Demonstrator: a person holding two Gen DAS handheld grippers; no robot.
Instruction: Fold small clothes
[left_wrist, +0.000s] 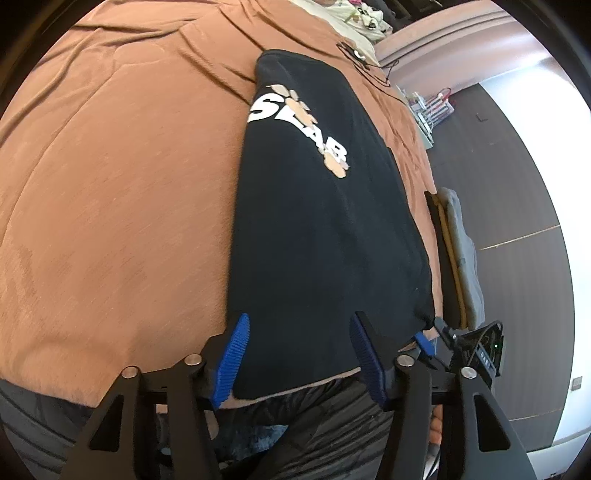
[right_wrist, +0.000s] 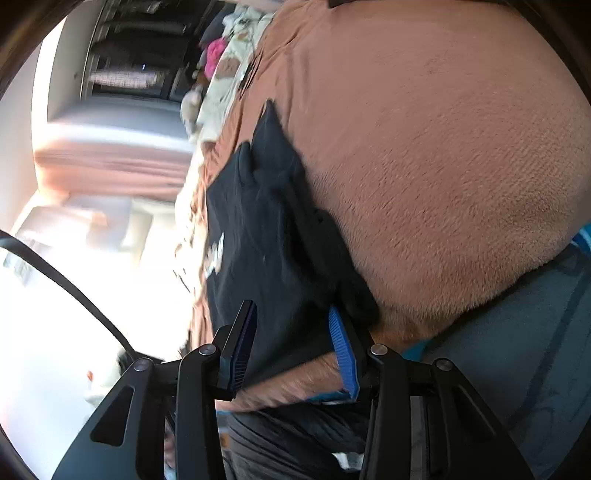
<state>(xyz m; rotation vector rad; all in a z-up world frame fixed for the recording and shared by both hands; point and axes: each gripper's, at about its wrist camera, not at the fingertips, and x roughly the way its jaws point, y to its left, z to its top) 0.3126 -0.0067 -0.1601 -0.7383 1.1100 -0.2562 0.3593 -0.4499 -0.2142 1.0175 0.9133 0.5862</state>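
Observation:
A small black garment (left_wrist: 317, 229) with white letters and paw prints lies folded lengthwise on a brown blanket (left_wrist: 122, 177). My left gripper (left_wrist: 299, 321) is open, its blue pads on either side of the garment's near hem. The right gripper's tip (left_wrist: 424, 341) shows at the garment's near right corner. In the right wrist view my right gripper (right_wrist: 293, 314) is open and straddles the black garment's (right_wrist: 266, 236) near edge, which lies on the brown blanket (right_wrist: 443, 166). That view is blurred.
Folded grey and tan clothes (left_wrist: 460, 254) lie at the blanket's right edge. A pale patterned cloth (left_wrist: 354, 26) lies at the far end. Dark floor (left_wrist: 517, 192) runs beyond the right side. A blue-grey fabric (right_wrist: 517, 350) borders the blanket.

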